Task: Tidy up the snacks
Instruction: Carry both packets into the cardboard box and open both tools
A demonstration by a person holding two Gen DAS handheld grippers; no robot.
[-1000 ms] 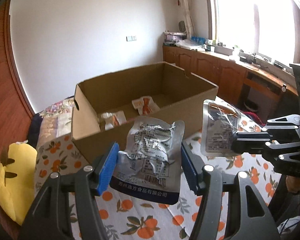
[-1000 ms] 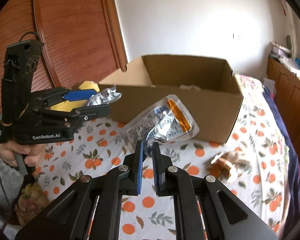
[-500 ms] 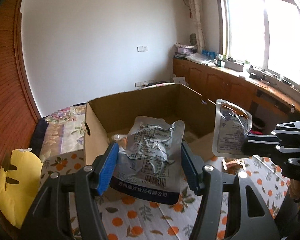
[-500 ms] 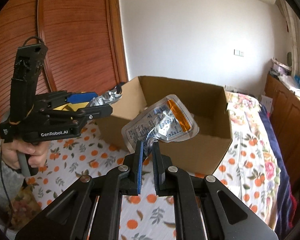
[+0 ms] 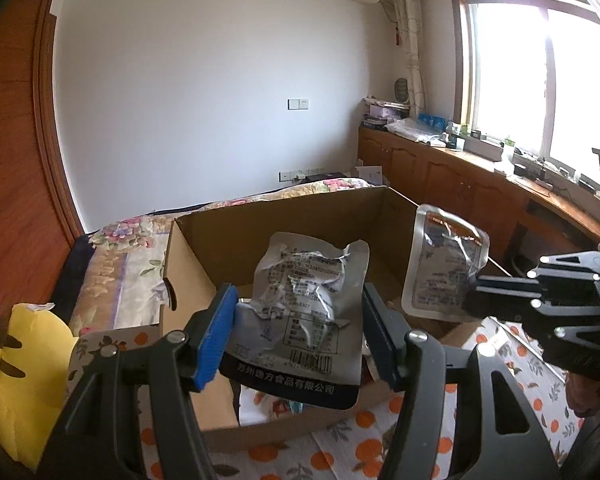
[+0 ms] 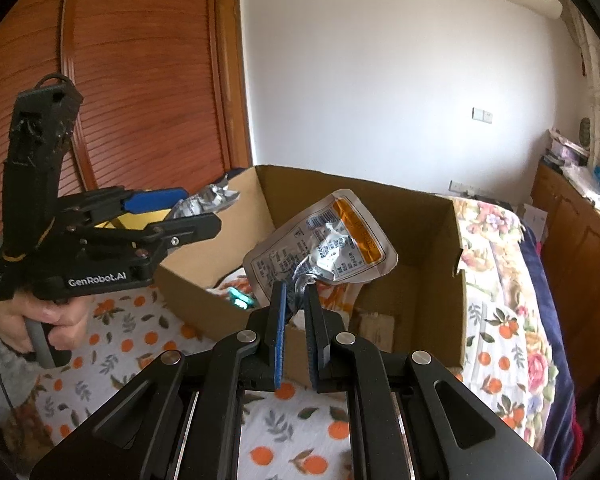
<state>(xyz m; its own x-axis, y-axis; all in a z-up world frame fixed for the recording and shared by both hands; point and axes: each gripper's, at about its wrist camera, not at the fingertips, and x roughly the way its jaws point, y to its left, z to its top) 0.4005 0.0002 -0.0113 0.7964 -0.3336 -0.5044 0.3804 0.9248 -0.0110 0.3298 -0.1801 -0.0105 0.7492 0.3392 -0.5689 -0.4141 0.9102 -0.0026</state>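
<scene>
Over the open cardboard box [image 5: 204, 276], we are holding two snack packs at once. Our left gripper [image 5: 298, 336] is clamping a crinkled silver pouch [image 5: 307, 308] across its width, jaws standing about halfway apart with the pads pressing both side edges. Our right gripper [image 6: 296, 320] is pinching the bottom corner of an orange-striped pouch [image 6: 327, 244], jaws nearly touching with only the foil seam between them. From the left wrist view this second pouch [image 5: 443, 268] is hanging at about two o'clock, just over the box's right wall.

Inside the box, at roughly nine o'clock from our right fingertips, we are seeing a small teal packet [image 6: 240, 300] and what are probably more wrappers on the floor, though the pouch is blocking much of that area. Around the box, the orange-print tablecloth [image 6: 300, 440] is spreading toward us at six o'clock.

We are judging that both pouches are near the release point. The risk is in the right-hand grip: a thin corner pinch is letting the pouch tilt, so it could swing and land on the box wall or outside it. The left pouch is buckling under side pressure, and opening too close to the near wall could leave it catching on the rim. With both grippers close together, they could also knock each other.
</scene>
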